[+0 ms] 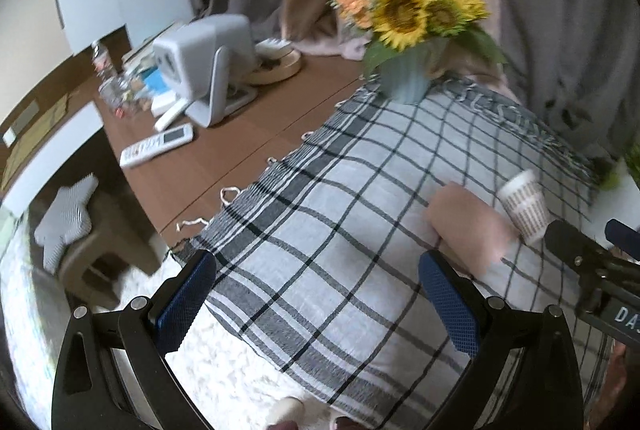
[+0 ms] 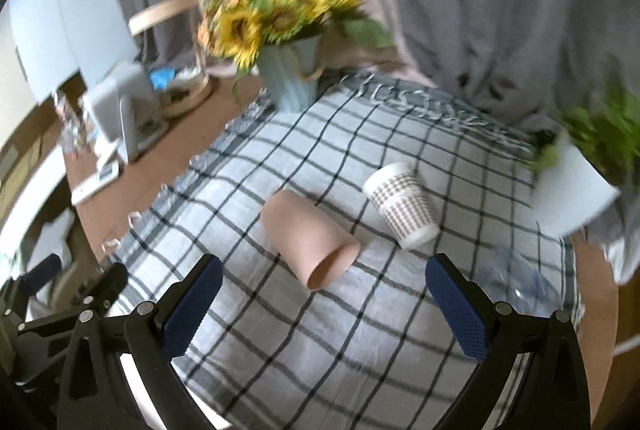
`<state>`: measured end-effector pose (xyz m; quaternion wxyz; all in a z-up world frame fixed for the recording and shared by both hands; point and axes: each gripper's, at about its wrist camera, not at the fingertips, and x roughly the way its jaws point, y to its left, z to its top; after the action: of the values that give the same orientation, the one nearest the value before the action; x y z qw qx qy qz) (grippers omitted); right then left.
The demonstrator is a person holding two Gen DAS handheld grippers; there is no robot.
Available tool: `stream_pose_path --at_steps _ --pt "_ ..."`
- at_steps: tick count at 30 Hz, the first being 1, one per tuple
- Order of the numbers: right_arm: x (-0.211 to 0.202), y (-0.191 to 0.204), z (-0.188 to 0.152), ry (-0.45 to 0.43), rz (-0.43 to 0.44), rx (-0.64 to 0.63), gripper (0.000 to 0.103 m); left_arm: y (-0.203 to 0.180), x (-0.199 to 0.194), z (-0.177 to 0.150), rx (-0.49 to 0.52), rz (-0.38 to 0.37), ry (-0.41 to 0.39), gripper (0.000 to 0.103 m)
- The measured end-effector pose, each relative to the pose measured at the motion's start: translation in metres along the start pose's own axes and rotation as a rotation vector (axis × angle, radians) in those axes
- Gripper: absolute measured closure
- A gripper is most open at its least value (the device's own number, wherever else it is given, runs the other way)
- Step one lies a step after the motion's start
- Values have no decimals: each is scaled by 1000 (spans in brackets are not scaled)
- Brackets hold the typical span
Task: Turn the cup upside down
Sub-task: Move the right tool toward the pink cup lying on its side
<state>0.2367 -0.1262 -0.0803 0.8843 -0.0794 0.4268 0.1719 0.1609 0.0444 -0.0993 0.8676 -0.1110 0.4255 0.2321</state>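
Pink cup (image 2: 310,242) lies on its side mid-cloth, open mouth toward the near edge; patterned white cup (image 2: 402,206) also tipped over, just right of it. Checked tablecloth (image 2: 320,350) beneath, sunflower vase (image 2: 290,78) far left. Right gripper (image 2: 320,304) and left gripper (image 1: 316,304) both spread wide, holding nothing.

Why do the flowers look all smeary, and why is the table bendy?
In the right wrist view the sunflowers and the green plant are smeared by motion blur, while the pink cup is sharper; in the left wrist view the sunflowers are only slightly soft, but the pink cup is blurry; in both views the fisheye lens curves the checked cloth lines.
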Motion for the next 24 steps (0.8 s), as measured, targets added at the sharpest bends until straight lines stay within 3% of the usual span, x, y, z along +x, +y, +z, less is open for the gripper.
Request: stream_pose_path --at_steps 8,13,24 --pt "66 8 24 172 85 -131 1 -5 34 2 -71 44 65 0" --pt "106 16 36 280 90 -225 2 -9 58 -1 -101 66 114 0" --pt "159 25 46 470 155 -337 5 -15 89 0 -133 88 173 0"
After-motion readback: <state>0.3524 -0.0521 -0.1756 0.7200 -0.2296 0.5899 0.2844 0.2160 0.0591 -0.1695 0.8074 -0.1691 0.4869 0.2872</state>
